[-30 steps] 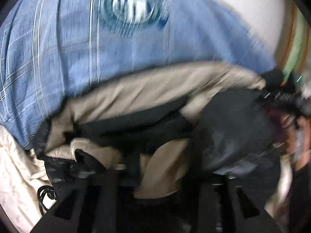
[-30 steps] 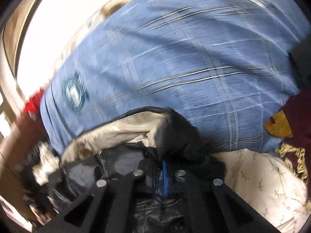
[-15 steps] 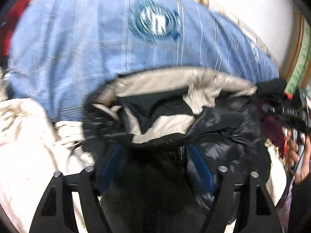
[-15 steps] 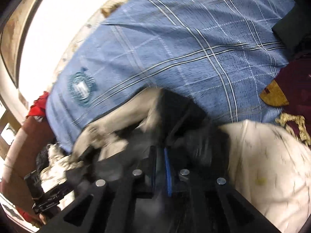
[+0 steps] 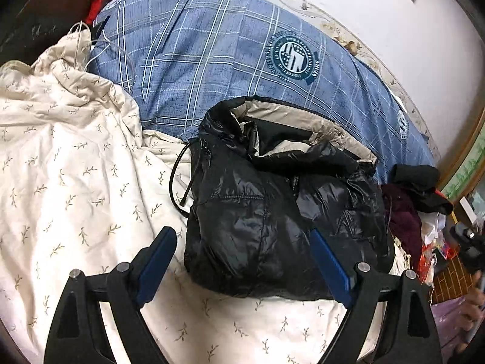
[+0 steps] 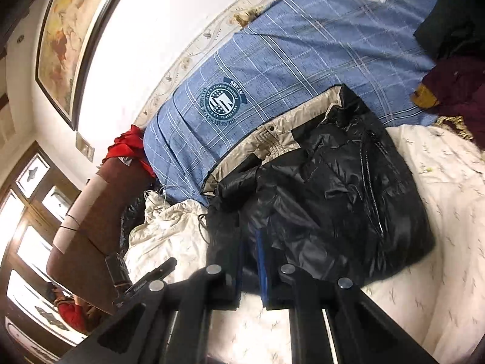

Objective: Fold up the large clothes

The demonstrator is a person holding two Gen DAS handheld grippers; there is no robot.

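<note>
A shiny black jacket with beige lining (image 5: 272, 212) lies bunched in a folded heap on the cream bedspread, its far edge against the blue plaid pillow. My left gripper (image 5: 242, 261) is open, its blue pads on either side of the jacket's near edge, holding nothing. In the right wrist view the jacket (image 6: 327, 200) lies ahead. My right gripper (image 6: 251, 264) has its blue pads nearly together at the jacket's near left edge, pinching a fold of the black fabric.
A blue plaid pillow (image 5: 242, 60) runs along the back by the wall. Cream floral bedspread (image 5: 75, 182) covers the bed. Dark red and black clothes (image 5: 409, 200) pile at the right. A brown headboard (image 6: 85, 212) and red cloth (image 6: 130, 148) stand left.
My left gripper let go of the jacket, opened wide and pulled back. The jacket dropped onto the bed in a heap. My right gripper stayed shut on its edge and tilted.
</note>
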